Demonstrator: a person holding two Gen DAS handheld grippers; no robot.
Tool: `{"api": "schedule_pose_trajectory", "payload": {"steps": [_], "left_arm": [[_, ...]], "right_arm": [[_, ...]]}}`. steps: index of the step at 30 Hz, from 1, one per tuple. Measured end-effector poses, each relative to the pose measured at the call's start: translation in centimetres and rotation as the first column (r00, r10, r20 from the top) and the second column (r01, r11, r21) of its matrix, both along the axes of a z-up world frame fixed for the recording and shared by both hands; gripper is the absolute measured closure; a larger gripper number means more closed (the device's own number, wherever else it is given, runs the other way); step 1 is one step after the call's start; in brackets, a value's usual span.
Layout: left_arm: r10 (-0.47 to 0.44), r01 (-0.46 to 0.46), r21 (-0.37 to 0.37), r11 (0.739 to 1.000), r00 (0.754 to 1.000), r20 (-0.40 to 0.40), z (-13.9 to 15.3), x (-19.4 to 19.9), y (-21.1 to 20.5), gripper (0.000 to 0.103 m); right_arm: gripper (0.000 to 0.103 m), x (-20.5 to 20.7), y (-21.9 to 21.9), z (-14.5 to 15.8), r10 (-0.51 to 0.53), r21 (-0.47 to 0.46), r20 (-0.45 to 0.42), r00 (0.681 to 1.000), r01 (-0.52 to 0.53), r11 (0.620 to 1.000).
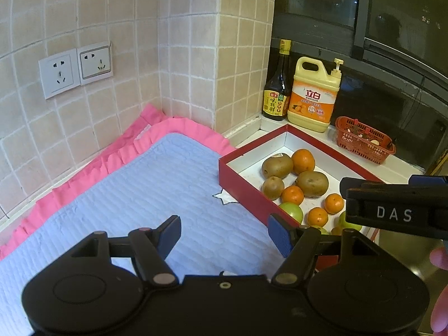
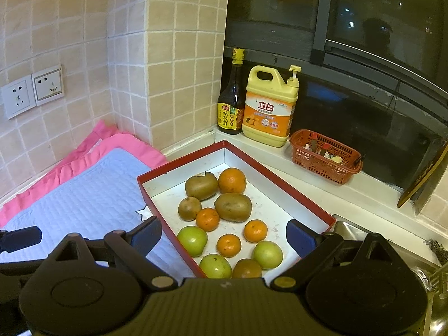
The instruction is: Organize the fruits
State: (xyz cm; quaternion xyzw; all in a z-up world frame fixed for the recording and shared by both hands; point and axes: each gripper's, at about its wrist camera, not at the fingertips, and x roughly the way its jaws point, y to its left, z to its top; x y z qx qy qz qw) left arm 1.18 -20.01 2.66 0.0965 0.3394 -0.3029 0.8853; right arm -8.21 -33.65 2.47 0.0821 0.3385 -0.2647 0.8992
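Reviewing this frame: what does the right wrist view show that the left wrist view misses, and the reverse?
Only the right wrist view shows the whole fruit layout in the red box: all three green apples, e.g., and a brown fruit at the near edge, plus the sink corner. Only the left wrist view shows the right gripper from outside, reaching over the box and covering some fruit. Both share the kiwis, the oranges, the blue mat, the soy sauce bottle, the detergent jug and the red basket. Both grippers' fingers are open.
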Motion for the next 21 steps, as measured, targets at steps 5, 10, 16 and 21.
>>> {"api": "schedule_pose_trajectory", "payload": {"steps": [5, 10, 16, 21], "left_arm": [[0.007, -0.007, 0.0, 1.0, 1.0, -0.003, 0.01, 0.05, 0.03, 0.022], [0.016, -0.016, -0.004, 1.0, 1.0, -0.012, 0.06, 0.19, 0.18, 0.022], [0.006, -0.006, 0.007, 1.0, 1.0, -0.008, -0.1, 0.11, 0.13, 0.022], [0.002, -0.001, 0.012, 1.0, 1.0, -0.016, -0.26, 0.18, 0.06, 0.022]], "right_arm": [[0.006, 0.04, 0.05, -0.09, 0.002, 0.003, -0.001, 1.0, -0.002, 1.0], [0.006, 0.09, 0.0, -0.11, 0.006, 0.003, -0.002, 1.0, -0.006, 1.0], [0.006, 0.18, -0.08, -0.19, 0.011, 0.01, -0.005, 1.0, -0.011, 1.0], [0.006, 0.42, -0.34, -0.48, 0.018, 0.012, -0.011, 1.0, -0.018, 1.0]]}}
